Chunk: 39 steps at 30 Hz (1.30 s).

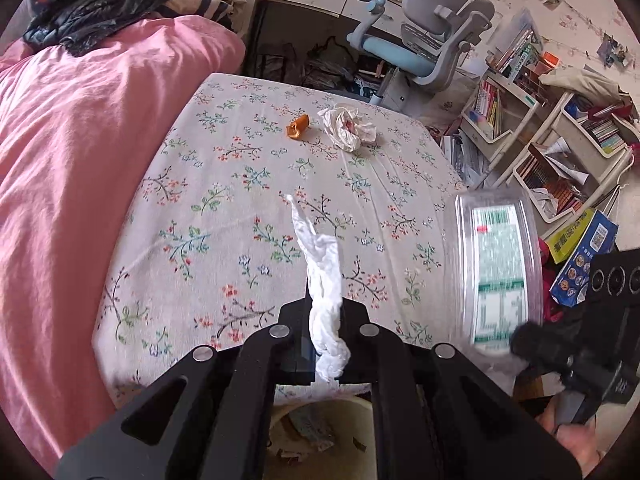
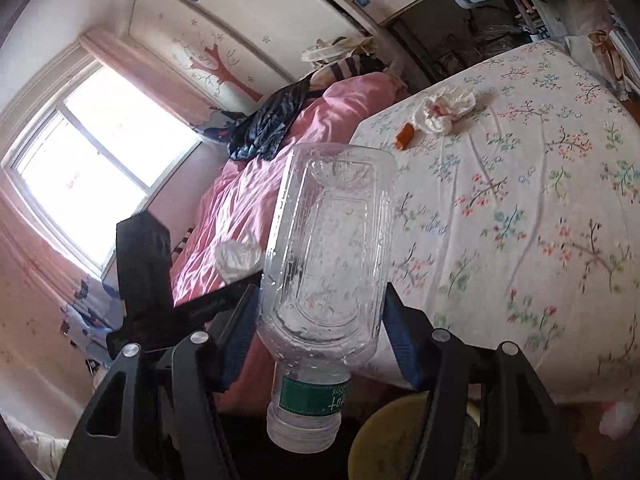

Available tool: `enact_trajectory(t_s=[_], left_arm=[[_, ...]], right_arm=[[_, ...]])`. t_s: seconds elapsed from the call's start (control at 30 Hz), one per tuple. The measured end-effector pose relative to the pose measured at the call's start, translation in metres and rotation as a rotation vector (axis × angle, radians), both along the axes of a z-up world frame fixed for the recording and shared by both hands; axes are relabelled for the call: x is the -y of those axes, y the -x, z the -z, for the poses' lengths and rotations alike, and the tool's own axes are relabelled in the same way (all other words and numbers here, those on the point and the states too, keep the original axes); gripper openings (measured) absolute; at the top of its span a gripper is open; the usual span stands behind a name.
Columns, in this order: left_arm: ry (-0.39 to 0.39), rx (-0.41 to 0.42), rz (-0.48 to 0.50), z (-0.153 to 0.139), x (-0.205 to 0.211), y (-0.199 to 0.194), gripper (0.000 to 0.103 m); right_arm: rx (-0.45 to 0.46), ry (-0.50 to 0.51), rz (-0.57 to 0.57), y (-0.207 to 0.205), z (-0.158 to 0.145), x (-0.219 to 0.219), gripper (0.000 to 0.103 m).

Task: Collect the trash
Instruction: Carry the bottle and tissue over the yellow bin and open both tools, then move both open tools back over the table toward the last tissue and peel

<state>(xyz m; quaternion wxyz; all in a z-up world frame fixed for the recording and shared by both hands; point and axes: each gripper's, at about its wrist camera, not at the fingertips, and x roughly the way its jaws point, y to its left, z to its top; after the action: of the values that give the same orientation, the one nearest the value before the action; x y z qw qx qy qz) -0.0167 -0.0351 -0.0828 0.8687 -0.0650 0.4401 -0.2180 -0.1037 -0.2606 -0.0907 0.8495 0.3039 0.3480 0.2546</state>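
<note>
My left gripper point(image 1: 324, 320) is shut on a twisted white tissue point(image 1: 320, 272), which sticks up past the fingertips above the floral bedsheet point(image 1: 248, 208). In the right wrist view, my right gripper point(image 2: 320, 312) is shut on a clear plastic bottle point(image 2: 328, 248), held bottom-up with its green-labelled neck toward the camera. The same bottle point(image 1: 496, 268) shows at the right of the left wrist view. On the sheet farther off lie a crumpled tissue point(image 1: 348, 126) and an orange wrapper point(image 1: 298, 126). A yellowish bin point(image 1: 320, 432) with scraps inside sits below the left gripper at the bed's near edge.
A pink duvet point(image 1: 80, 160) with a black jacket point(image 1: 92, 12) on it covers the left of the bed. Beyond the bed stand a grey-blue desk chair point(image 1: 424, 44) and crowded book racks point(image 1: 552, 152). A bright window point(image 2: 96, 152) is on the wall by the duvet.
</note>
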Motion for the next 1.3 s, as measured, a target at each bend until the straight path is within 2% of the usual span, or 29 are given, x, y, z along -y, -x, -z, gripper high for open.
enact_trajectory(t_s=[0.13, 0.23, 0.37, 0.6, 0.67, 0.73, 0.87, 1.13, 1.3], left_arm=[[0.008, -0.024, 0.005, 0.006, -0.006, 0.022, 0.006], [-0.001, -0.049, 0.029, 0.015, -0.004, 0.043, 0.006], [-0.023, -0.090, 0.057, 0.030, 0.000, 0.071, 0.006], [-0.128, -0.193, 0.152, 0.062, 0.022, 0.113, 0.006], [-0.168, -0.249, 0.186, 0.075, 0.028, 0.120, 0.015], [-0.201, -0.277, 0.177, 0.081, 0.030, 0.123, 0.042], [-0.176, -0.236, 0.149, 0.072, 0.026, 0.125, 0.050], [-0.141, -0.051, 0.003, 0.034, 0.008, 0.112, 0.064], [-0.159, 0.062, -0.033, 0.000, 0.008, 0.082, 0.072]], right_arm=[[-0.016, 0.126, -0.074, 0.036, 0.012, -0.031, 0.059], [-0.094, 0.149, -0.107, 0.049, 0.036, -0.041, 0.061], [-0.174, 0.175, -0.070, 0.054, 0.055, -0.033, 0.069], [-0.117, 0.183, 0.045, 0.063, 0.039, -0.008, 0.078], [-0.100, 0.194, 0.076, 0.067, 0.036, -0.004, 0.080], [-0.090, 0.200, 0.111, 0.071, 0.035, 0.002, 0.085], [-0.094, 0.181, 0.168, 0.073, 0.037, 0.016, 0.085], [-0.084, 0.177, 0.207, 0.067, 0.032, 0.021, 0.088], [-0.045, 0.194, 0.202, 0.046, 0.012, 0.027, 0.090]])
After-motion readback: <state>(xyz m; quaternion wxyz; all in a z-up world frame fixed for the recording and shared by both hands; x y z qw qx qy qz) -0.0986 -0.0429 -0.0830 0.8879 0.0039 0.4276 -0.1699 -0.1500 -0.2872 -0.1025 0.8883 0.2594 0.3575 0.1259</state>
